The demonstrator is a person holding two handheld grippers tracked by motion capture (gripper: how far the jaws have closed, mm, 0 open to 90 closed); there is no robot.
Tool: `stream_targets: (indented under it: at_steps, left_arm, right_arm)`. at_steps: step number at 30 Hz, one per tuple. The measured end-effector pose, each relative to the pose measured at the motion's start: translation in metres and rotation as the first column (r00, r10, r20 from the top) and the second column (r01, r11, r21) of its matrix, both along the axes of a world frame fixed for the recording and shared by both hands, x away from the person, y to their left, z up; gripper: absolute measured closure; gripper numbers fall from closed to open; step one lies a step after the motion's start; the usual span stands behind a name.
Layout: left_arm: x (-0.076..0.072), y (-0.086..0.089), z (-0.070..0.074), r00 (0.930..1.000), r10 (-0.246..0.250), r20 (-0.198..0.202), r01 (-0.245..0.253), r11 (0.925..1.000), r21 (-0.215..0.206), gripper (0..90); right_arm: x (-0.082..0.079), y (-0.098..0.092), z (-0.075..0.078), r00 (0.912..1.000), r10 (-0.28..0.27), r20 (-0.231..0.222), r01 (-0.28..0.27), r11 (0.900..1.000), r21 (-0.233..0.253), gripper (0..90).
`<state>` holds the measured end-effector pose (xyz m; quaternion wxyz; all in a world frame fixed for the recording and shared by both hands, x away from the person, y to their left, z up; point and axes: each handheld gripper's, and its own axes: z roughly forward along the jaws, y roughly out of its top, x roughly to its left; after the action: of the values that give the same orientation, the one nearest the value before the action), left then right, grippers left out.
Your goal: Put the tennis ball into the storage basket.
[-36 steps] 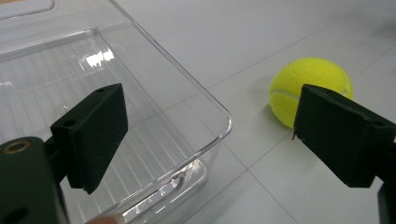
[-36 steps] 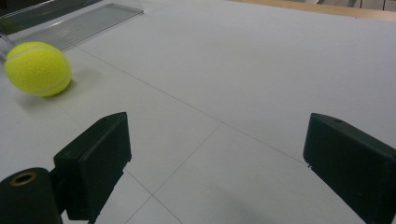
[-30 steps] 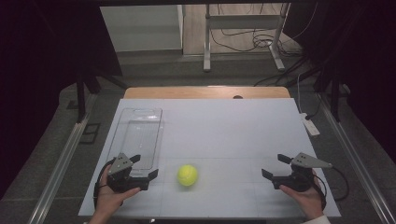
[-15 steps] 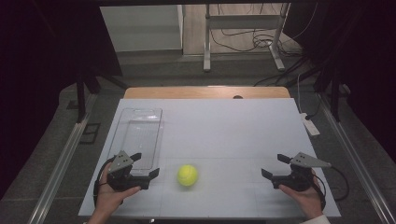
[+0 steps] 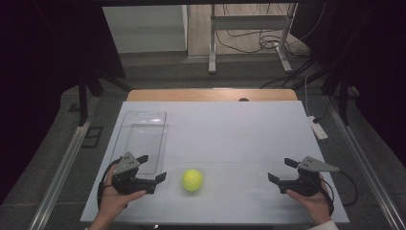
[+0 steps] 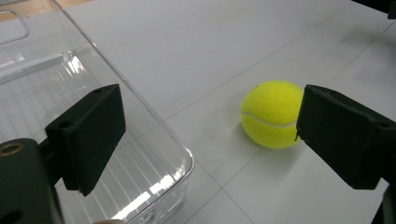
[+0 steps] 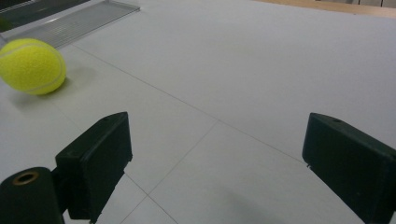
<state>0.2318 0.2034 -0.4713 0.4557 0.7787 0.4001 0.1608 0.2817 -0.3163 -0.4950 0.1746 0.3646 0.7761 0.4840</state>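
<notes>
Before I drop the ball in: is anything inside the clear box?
The clear box looks empty; its ribbed floor shows through in the high view and the left gripper view. The left gripper covers its near corner, so that bit is unseen. The ball sits outside on the table.

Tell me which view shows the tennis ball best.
The left gripper view: the tennis ball sits close and large, seam visible, beside the clear container. The right gripper view catches it at the frame's left edge; the high view shows it small between the left gripper and right gripper.
</notes>
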Motion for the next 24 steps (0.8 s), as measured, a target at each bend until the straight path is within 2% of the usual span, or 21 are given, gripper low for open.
stream_targets:
  at_steps: [17, 24]
  left_arm:
    - [0.007, -0.012, 0.013, 0.9987, -0.042, -0.027, 0.043, 0.9990, 0.015, 9.3]
    - [0.009, -0.015, 0.014, 0.9980, -0.052, -0.036, 0.053, 0.9984, 0.018, 9.3]
  right_arm:
    - [0.000, 0.000, 0.001, 1.0000, 0.005, 0.005, -0.005, 1.000, -0.001, 8.7]
    - [0.000, 0.000, 0.000, 1.0000, 0.006, 0.004, -0.006, 1.000, -0.002, 8.7]
